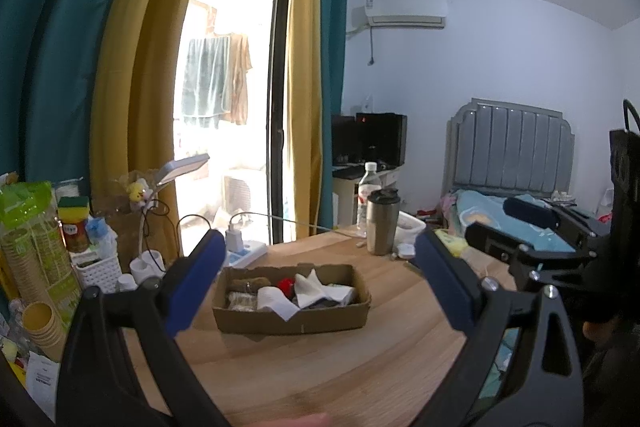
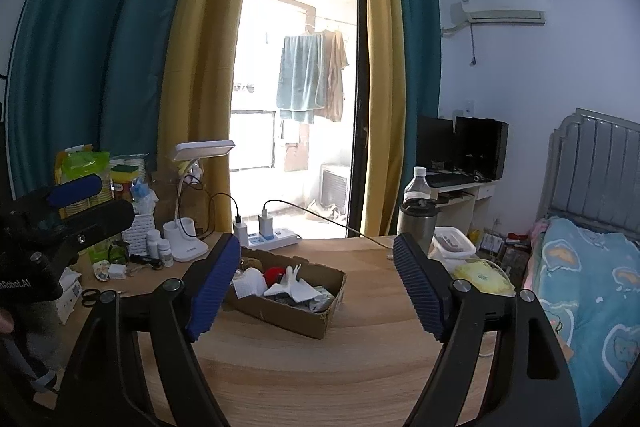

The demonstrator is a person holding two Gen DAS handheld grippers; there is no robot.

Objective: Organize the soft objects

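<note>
Spreading under everything is the round light-wood table [image 1: 360, 367], and toward its twelve o'clock side sits the shallow brown cardboard tray [image 1: 292, 323] that holds the soft objects: white folded cloths [image 1: 312, 287], a brownish bundle and a small red piece [image 1: 285, 285]. Both the left gripper [image 1: 316, 279] and the right gripper [image 2: 316, 287] hover short of it with blue-padded jaws spread wide and empty. The light tray would probably slide under a one-sided push, or tangled cloths might lift together, and the steel tumbler [image 1: 382, 221] at one o'clock could be knocked.

Steel tumbler [image 1: 382, 221], water bottle [image 1: 367, 187], desk lamp [image 2: 192, 195] on table [image 1: 320, 367].
</note>
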